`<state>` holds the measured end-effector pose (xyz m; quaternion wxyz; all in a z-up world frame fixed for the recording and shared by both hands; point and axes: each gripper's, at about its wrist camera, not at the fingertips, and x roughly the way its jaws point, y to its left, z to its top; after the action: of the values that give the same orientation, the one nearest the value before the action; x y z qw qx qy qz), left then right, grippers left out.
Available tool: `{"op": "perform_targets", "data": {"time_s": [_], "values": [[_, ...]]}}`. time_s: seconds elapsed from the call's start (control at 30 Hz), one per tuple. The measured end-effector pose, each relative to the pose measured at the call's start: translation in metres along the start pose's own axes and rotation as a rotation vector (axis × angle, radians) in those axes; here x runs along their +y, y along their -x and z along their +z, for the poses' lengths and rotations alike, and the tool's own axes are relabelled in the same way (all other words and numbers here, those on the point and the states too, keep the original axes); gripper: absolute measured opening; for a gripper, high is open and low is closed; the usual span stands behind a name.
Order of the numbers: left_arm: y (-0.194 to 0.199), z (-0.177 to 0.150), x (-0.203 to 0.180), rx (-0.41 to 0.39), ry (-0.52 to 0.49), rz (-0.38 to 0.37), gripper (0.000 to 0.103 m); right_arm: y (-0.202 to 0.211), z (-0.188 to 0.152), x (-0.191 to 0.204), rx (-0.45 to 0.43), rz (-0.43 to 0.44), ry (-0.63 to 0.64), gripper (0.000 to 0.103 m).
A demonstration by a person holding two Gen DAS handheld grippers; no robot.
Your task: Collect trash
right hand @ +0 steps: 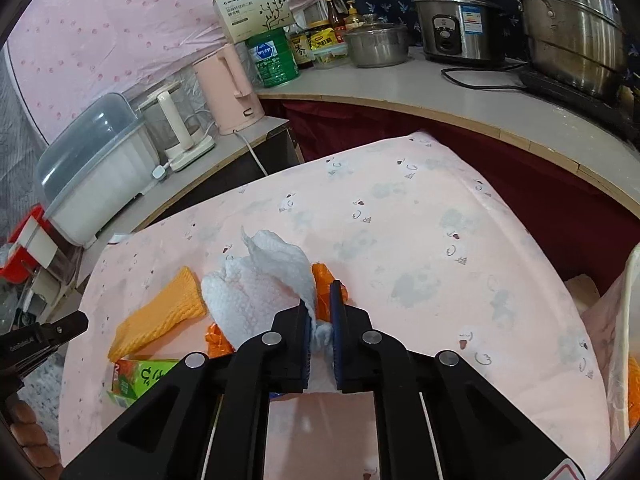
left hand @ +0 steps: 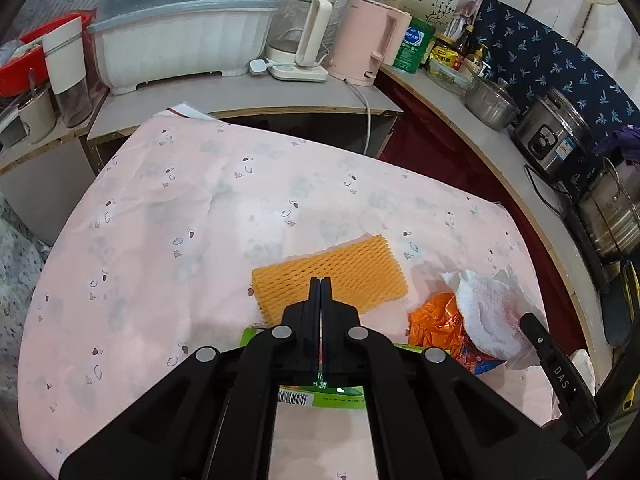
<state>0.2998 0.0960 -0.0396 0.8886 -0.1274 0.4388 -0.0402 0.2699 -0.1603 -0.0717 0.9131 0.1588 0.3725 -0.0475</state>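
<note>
Up close, the left gripper [left hand: 321, 280] has its jaws pressed flat together with nothing visible between the tips; it hangs over the near edge of the orange foam net [left hand: 330, 280]. Beneath its body lies a green carton [left hand: 340, 398], mostly hidden by the black linkage, so only a barcode strip and a green corner show. The right gripper [right hand: 321, 312] is nearly closed, its jaws pinching a twist of the white paper towel [right hand: 260, 280]; the bulk of the towel billows up and to the left of the fingers. Behind the towel sits a crumpled orange wrapper [right hand: 324, 276], largely covered; whether the pads also touch it cannot be told.

All the trash is bunched toward the near side of the pink patterned cloth [left hand: 200, 220] covering the table. The far half of the cloth is bare, as is its left part in the left wrist view and its right part in the right wrist view. The cloth's far edge stops just short of a grey counter [left hand: 240, 100] carrying a dish box, a glass kettle and a pink kettle [left hand: 370, 46], with a dark gap between. On the right a curved shelf [right hand: 480, 96] holds steel pots and a rice cooker. At the right wrist view's right border a pale bag or bin rim [right hand: 624, 320] is cut off and hard to read.
</note>
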Motion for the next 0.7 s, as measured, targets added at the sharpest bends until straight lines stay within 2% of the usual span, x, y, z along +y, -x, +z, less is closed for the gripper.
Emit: {"op": "perform_targets", "data": {"time_s": [0.13,0.27,0.47,0.7], "values": [[0.024,-0.005,-0.014,-0.026,-0.019,-0.028,0.000,0.022,-0.003,-0.010,-0.013,-0.002,-0.017,0.008],[0.043,-0.020,-0.026,-0.034,-0.051,-0.049,0.000,0.041,-0.023,-0.023,0.008,-0.004,-0.036,0.008],[0.049,-0.049,-0.033,0.003,-0.072,-0.054,0.000,0.057,-0.054,-0.038,0.047,-0.020,-0.063,0.015],[0.051,-0.074,-0.038,0.046,-0.090,-0.056,0.000,0.070,-0.077,-0.041,0.065,-0.018,-0.059,0.014]]}}
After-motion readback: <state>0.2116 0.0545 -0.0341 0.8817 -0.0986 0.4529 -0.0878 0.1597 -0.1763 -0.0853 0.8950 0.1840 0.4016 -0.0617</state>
